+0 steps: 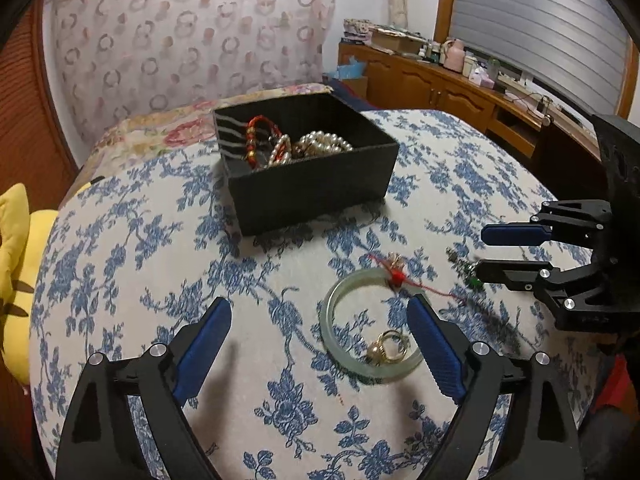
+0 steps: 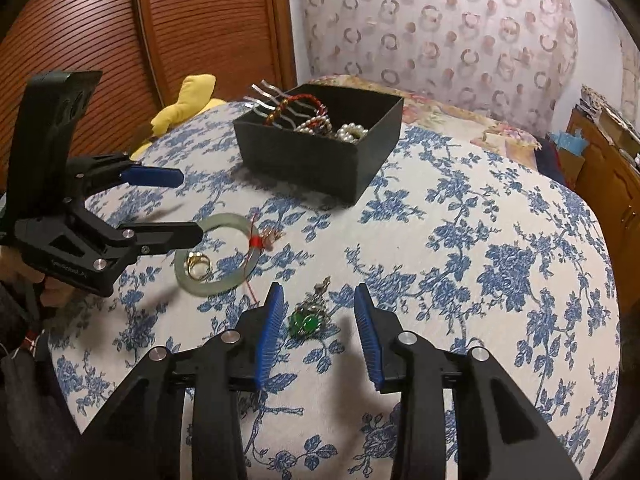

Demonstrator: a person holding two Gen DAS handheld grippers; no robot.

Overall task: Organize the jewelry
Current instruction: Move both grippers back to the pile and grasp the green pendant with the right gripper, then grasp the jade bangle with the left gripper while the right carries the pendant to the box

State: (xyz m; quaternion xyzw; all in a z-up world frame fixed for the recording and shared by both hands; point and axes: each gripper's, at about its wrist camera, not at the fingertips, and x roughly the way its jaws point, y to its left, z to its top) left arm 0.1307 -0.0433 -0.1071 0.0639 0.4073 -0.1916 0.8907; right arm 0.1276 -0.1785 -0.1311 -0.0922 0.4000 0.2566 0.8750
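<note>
Squarely between right tongs (image 2: 318,334): pendant (image 2: 306,322).

A home bedroom: ahead of the fingers spreads a bed under a blue-flowered white bedspread (image 1: 132,264), with a floral pillow (image 1: 160,128) beyond it against a circle-patterned padded headboard (image 1: 180,40). Left of the fingers lies a yellow plush toy (image 1: 16,280) beside a slatted wooden wardrobe door (image 2: 120,40); far right, a cluttered wooden sideboard (image 1: 440,84) stands below a shuttered window (image 1: 540,28)
</note>
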